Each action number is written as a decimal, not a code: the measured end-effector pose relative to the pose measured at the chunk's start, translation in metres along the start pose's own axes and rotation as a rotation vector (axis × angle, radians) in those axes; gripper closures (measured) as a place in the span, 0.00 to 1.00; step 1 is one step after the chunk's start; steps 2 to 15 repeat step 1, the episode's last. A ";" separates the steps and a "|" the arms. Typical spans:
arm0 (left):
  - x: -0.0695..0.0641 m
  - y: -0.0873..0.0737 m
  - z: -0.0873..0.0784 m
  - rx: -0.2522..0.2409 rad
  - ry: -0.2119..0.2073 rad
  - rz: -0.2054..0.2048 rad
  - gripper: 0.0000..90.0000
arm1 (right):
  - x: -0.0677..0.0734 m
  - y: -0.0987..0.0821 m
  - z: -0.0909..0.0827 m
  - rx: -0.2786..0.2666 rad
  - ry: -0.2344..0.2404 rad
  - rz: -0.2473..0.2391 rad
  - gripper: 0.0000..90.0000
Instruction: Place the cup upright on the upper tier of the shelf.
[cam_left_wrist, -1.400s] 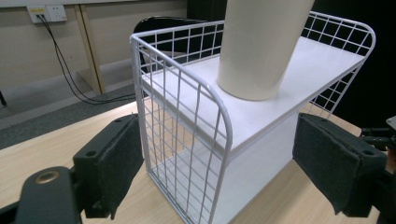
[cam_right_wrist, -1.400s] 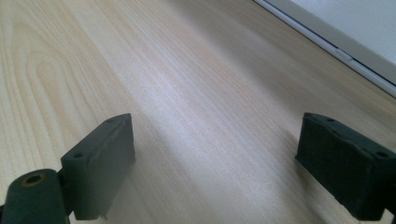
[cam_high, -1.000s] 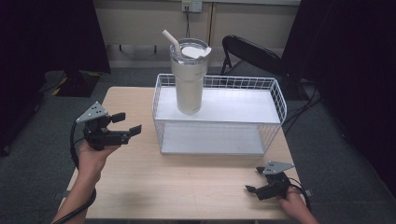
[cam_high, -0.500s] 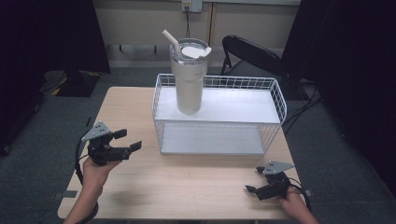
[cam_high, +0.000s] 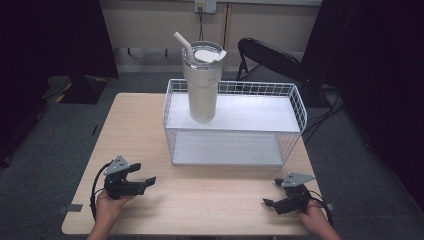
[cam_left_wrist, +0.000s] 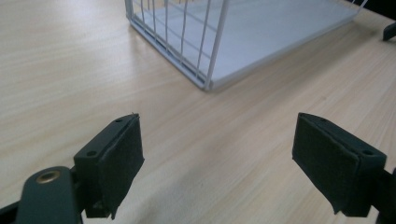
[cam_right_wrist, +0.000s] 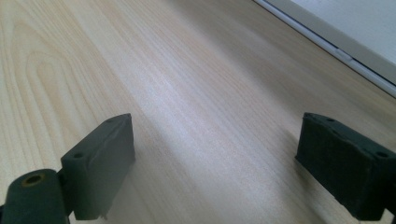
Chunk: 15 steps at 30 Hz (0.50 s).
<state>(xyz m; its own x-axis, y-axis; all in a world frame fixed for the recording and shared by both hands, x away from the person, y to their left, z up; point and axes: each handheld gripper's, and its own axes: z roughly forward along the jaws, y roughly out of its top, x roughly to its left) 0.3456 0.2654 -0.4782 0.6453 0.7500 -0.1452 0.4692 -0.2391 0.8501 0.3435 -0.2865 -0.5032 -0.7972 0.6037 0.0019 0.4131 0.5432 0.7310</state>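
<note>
Low over the table (cam_high: 210, 200), left gripper (cam_left_wrist: 217, 156) and right gripper (cam_right_wrist: 215, 161), jaws wide, empty.

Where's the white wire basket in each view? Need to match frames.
High view: wire basket at centre, on the far half of the table, tumbler standing in its left end.
Left gripper view: top centre, near corner wires and white floor.
Right gripper view: top right corner, just its base edge.
Shared landmark: the light wood table.
</note>
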 end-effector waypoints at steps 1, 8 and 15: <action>0.000 -0.002 0.001 0.007 0.001 -0.003 0.18 | 0.000 0.000 0.000 0.000 0.000 0.000 0.12; 0.000 -0.002 0.001 0.007 0.001 -0.003 0.18 | 0.000 0.000 0.000 0.000 0.000 0.000 0.12; 0.000 -0.002 0.001 0.007 0.001 -0.003 0.18 | 0.000 0.000 0.000 0.000 0.000 0.000 0.12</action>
